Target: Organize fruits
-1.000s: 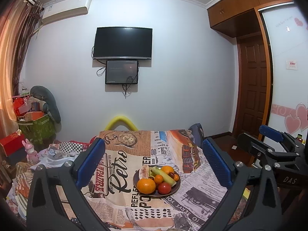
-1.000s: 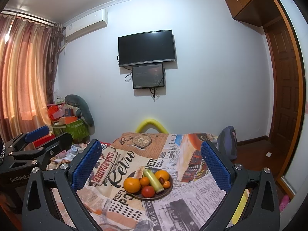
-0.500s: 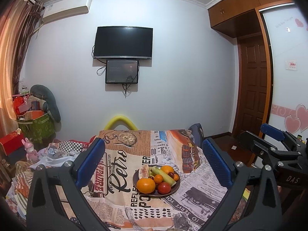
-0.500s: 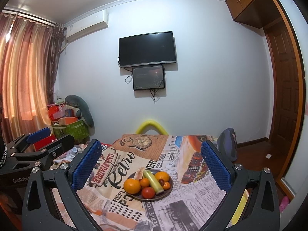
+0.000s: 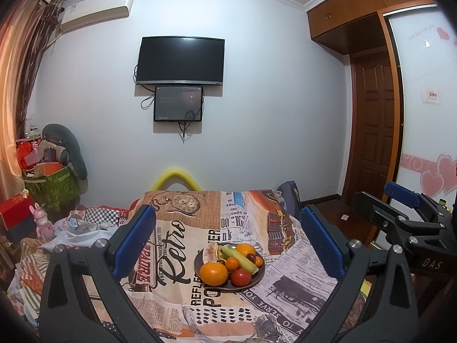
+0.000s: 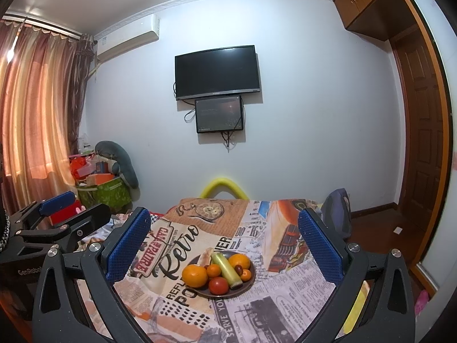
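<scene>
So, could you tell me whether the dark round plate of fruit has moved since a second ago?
No. The dark round plate still sits just right of the black Retro lettering on the printed tablecloth.

**Fruit plate centred between wide jaws**

Left gripper (image 5: 228,238) hangs empty, jaws spread, above the newspaper-print tablecloth (image 5: 285,285). Dark plate (image 5: 257,275) at lower centre holds oranges, a tomato (image 5: 240,277), green sticks. Right gripper (image 5: 405,214) hovers at right edge.
</scene>
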Motion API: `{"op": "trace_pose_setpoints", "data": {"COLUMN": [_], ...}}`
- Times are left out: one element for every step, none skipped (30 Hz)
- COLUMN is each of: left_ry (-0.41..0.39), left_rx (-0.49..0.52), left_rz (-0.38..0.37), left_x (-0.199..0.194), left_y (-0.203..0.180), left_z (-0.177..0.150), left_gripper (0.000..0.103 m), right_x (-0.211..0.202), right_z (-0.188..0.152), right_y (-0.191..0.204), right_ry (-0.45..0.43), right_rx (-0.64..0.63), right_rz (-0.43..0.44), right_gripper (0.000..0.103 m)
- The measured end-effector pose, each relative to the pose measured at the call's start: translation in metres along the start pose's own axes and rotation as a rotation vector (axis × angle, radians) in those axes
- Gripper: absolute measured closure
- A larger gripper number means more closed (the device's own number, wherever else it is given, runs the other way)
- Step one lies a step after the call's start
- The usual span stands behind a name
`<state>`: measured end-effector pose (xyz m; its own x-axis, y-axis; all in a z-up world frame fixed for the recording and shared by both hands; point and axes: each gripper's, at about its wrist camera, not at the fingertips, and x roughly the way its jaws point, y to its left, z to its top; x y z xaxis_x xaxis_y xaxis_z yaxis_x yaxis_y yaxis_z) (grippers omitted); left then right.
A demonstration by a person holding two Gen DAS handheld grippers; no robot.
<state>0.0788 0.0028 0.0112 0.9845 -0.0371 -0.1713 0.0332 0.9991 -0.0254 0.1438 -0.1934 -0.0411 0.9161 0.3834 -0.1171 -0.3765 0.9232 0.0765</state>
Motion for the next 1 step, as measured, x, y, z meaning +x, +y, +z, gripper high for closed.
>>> {"op": "trace_pose_setpoints", "data": {"left_ry": [0.003], "left_rx": [0.000], "left_rz": [0.001], "left_x": [0.0005], "left_y": [0.0003], "left_z": [-0.0005], "left_gripper": [0.000], "right_x": [0.0012], "right_z": [0.0000], "right_y": [-0.0009], "right_ry": [0.003], "right_rx": [0.001], "right_rz": [-0.001], "right_gripper": [0.000]}}
